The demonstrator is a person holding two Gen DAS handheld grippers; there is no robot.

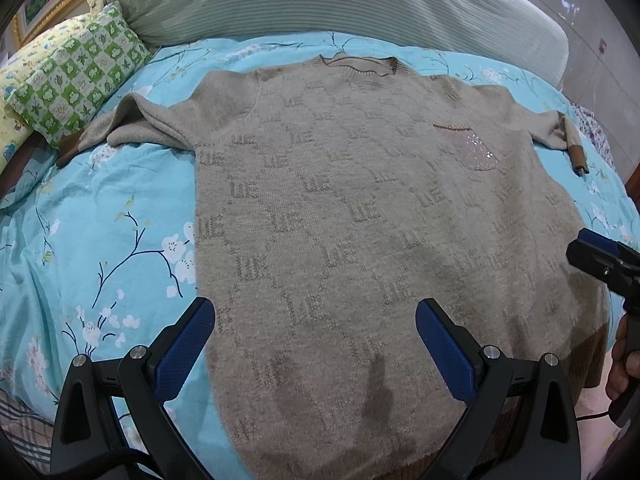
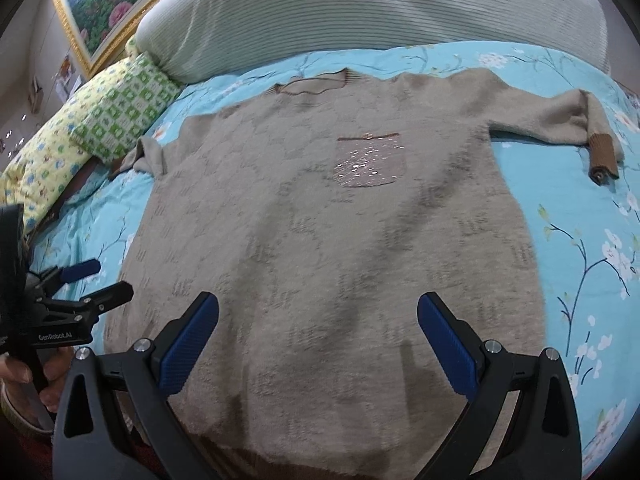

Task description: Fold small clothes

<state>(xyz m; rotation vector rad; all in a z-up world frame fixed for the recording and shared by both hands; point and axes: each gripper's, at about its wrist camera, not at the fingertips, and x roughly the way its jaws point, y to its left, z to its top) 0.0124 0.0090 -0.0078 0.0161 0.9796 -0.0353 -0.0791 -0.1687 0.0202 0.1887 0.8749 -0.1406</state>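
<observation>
A beige knit sweater (image 1: 360,208) with a sequined chest pocket (image 1: 474,146) lies flat, front up, on the blue floral bedsheet (image 1: 100,220). It also shows in the right wrist view (image 2: 320,232), pocket (image 2: 368,160) included. Both sleeves are bunched at the sides, with brown cuffs (image 2: 602,156). My left gripper (image 1: 316,320) is open and empty, hovering above the sweater's lower left part. My right gripper (image 2: 318,316) is open and empty above the lower middle of the sweater. Each gripper shows at the edge of the other's view: the right one (image 1: 600,256), the left one (image 2: 92,280).
A striped grey-green bolster (image 1: 340,0) lies along the far side of the bed. A green-and-white patterned pillow (image 1: 80,80) and a yellow one (image 2: 44,160) sit at the far left. A framed picture (image 2: 104,4) hangs behind.
</observation>
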